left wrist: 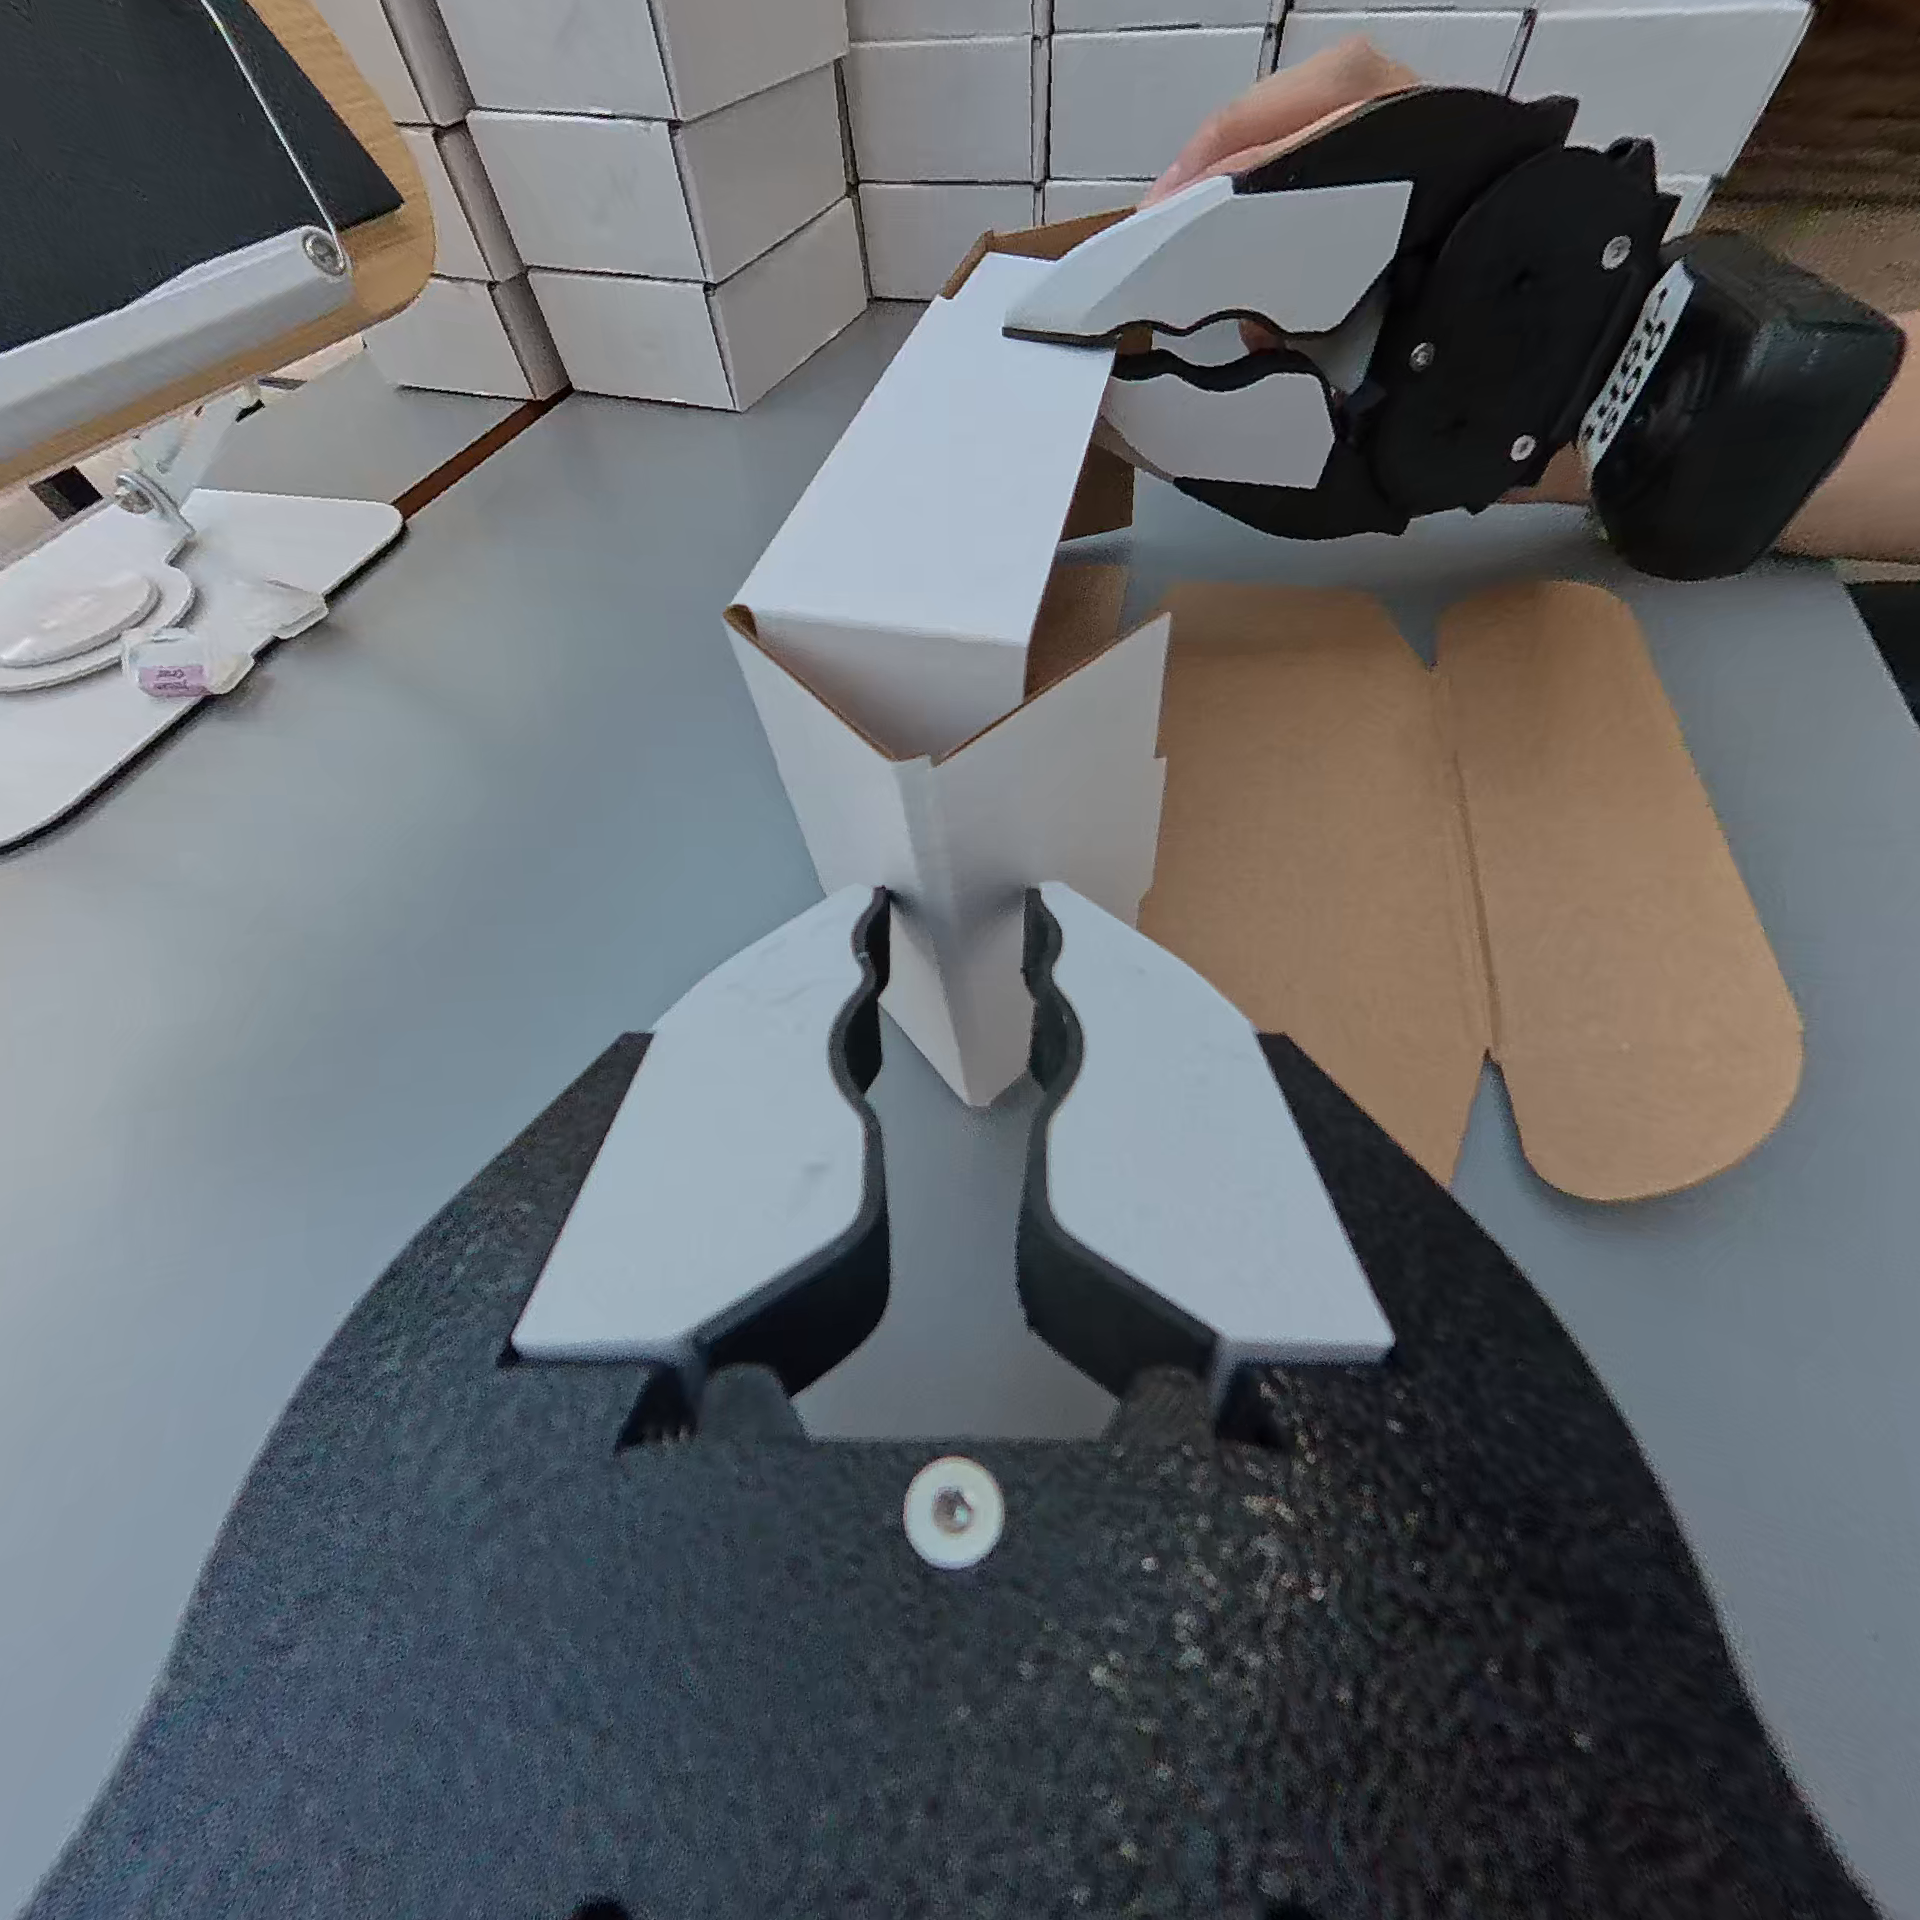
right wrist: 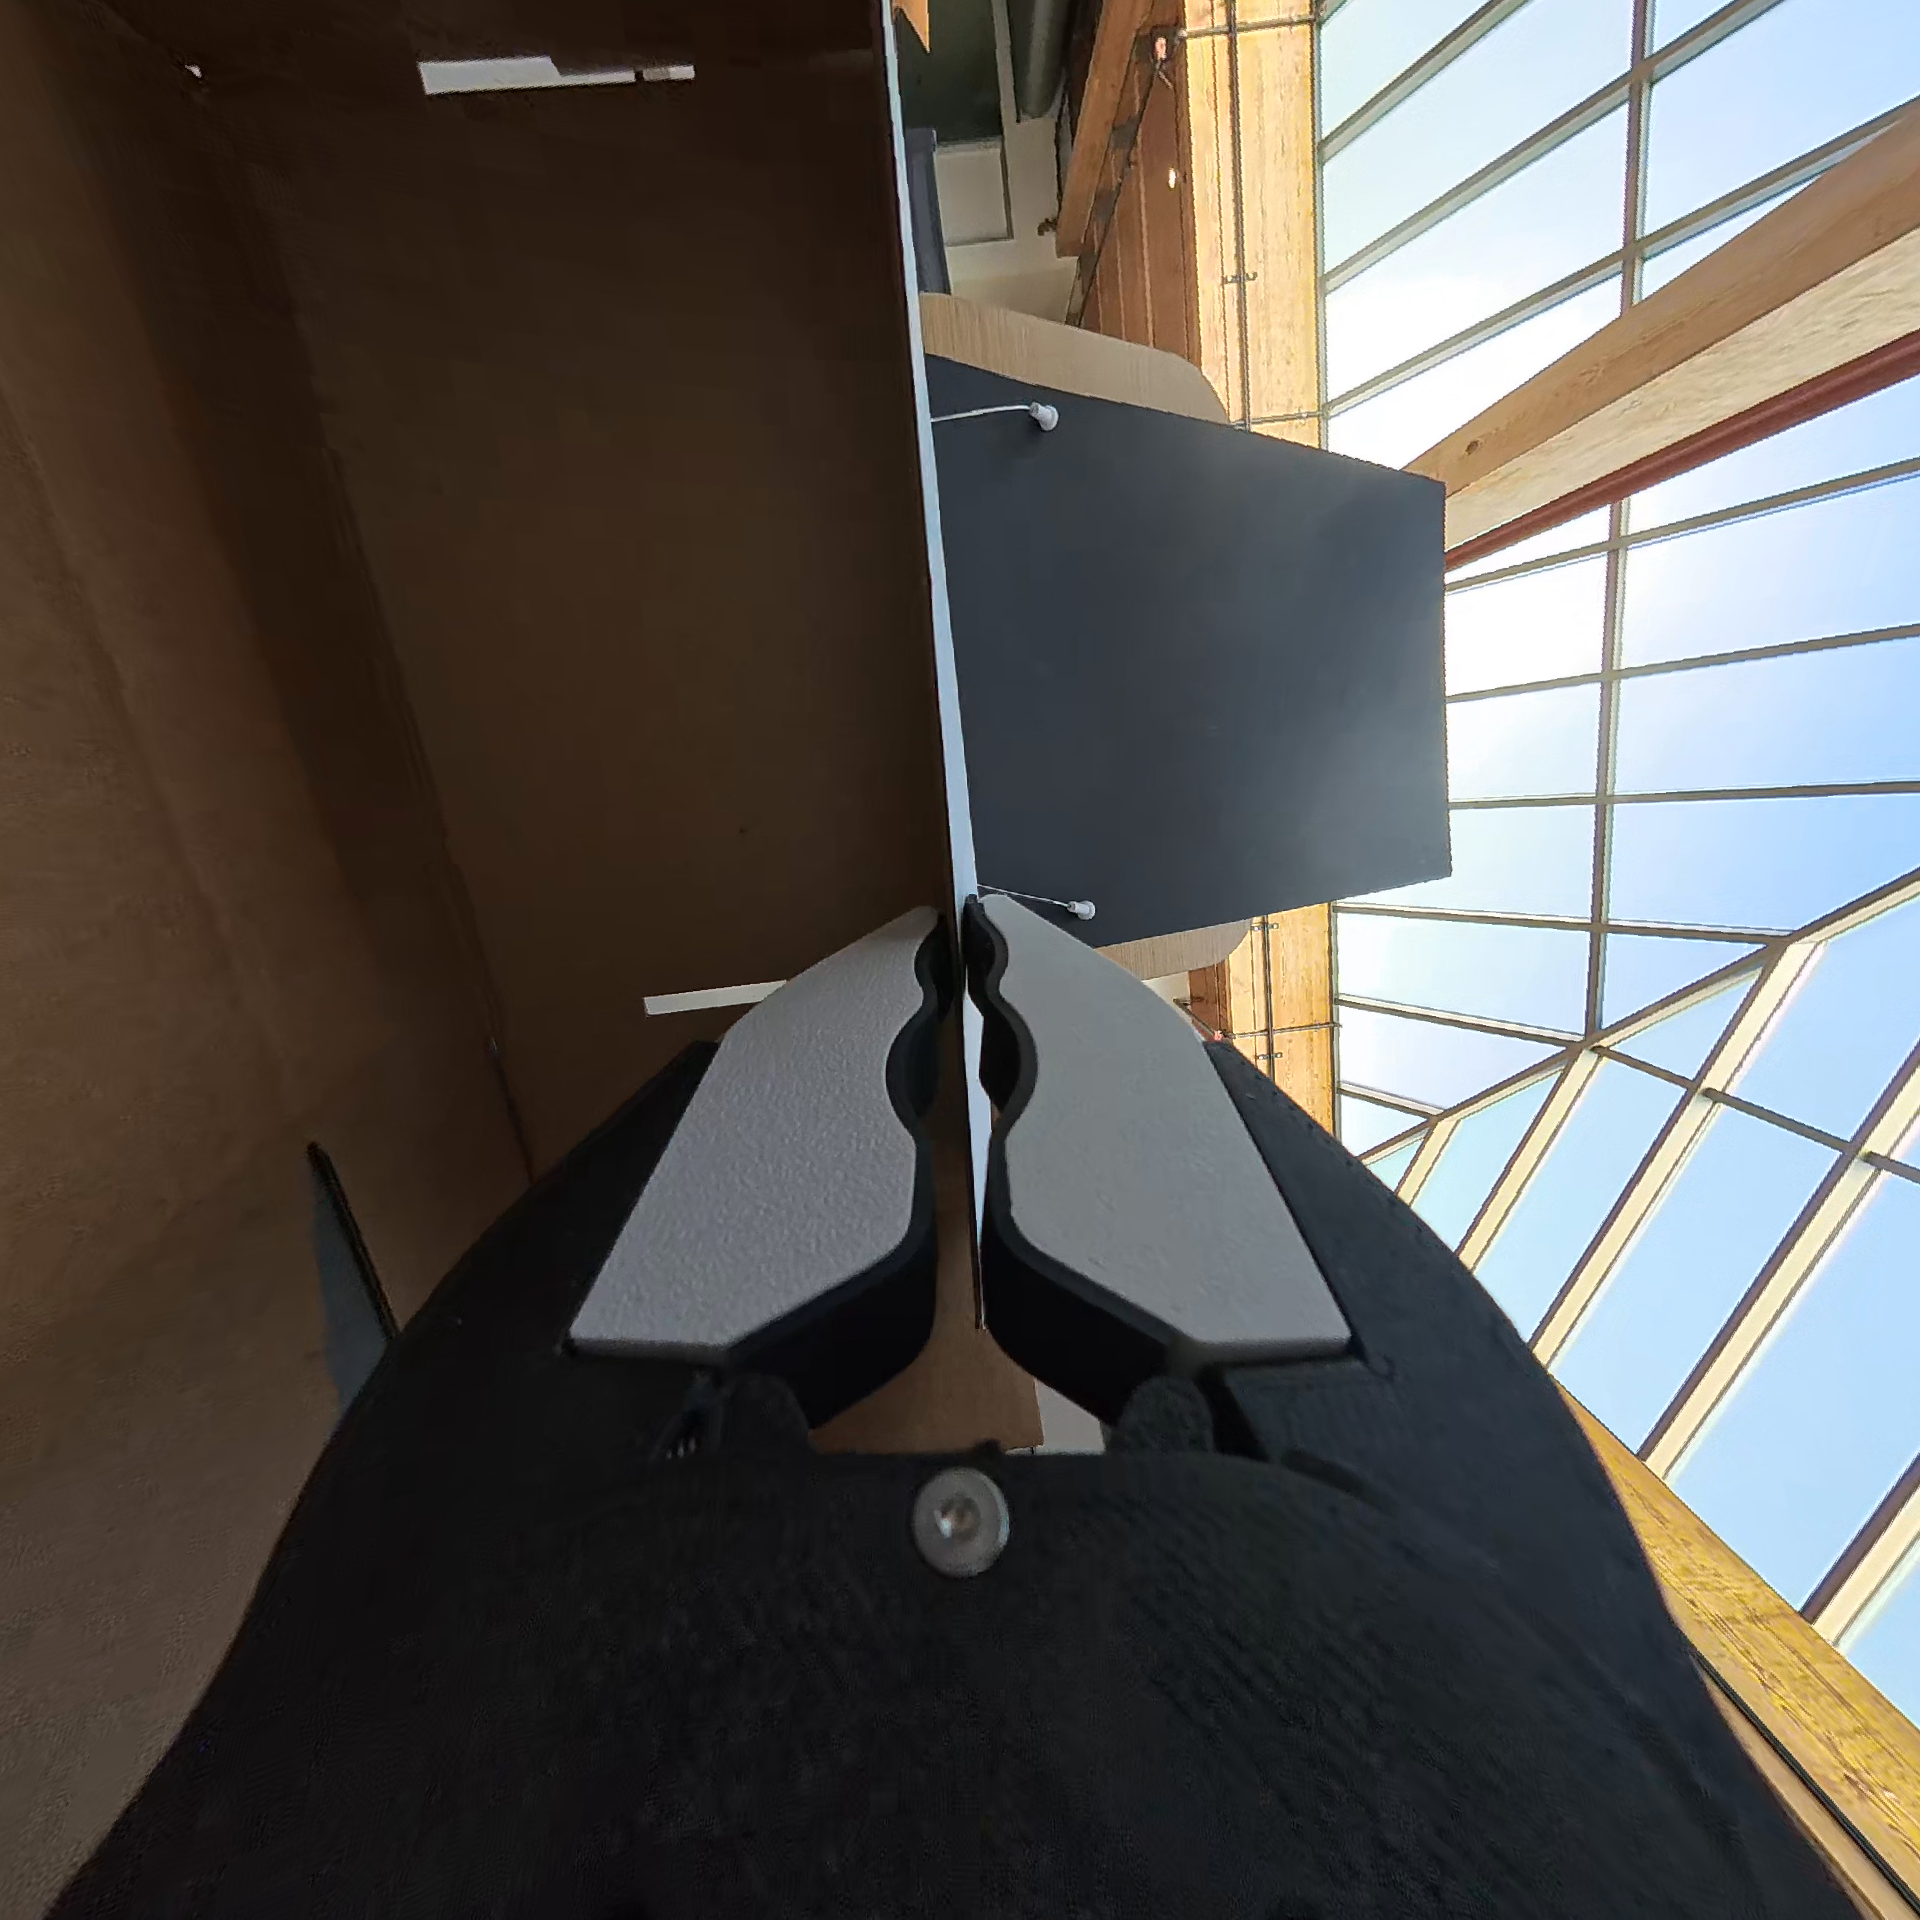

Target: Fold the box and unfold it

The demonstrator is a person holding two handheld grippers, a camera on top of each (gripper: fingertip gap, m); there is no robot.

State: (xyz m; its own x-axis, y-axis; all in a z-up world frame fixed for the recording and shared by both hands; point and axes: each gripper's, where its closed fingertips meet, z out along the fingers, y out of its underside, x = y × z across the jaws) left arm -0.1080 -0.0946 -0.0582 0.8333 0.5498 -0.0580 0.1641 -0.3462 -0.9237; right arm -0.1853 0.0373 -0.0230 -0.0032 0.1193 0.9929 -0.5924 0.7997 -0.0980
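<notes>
A cardboard box point(left wrist: 935, 540), white outside and brown inside, stands half folded on the grey table point(left wrist: 416, 935). Its lid flap point(left wrist: 1475, 873) lies flat to the right, brown side up. My left gripper point(left wrist: 958, 914) is shut on the box's near corner, where two white walls meet. My right gripper point(left wrist: 1060, 338) comes in from the upper right and is shut on the top edge of the raised side wall. In the right wrist view the right gripper point(right wrist: 956, 920) pinches that thin wall edge-on, with the box's brown inside point(right wrist: 468, 623) to the left.
Stacks of folded white boxes point(left wrist: 665, 187) line the back of the table. A tablet on a white stand point(left wrist: 156, 260) sits at the left. A person's hand point(left wrist: 1288, 114) holds the right gripper. The right wrist view looks up at a black panel point(right wrist: 1195, 665) and a glass roof point(right wrist: 1714, 727).
</notes>
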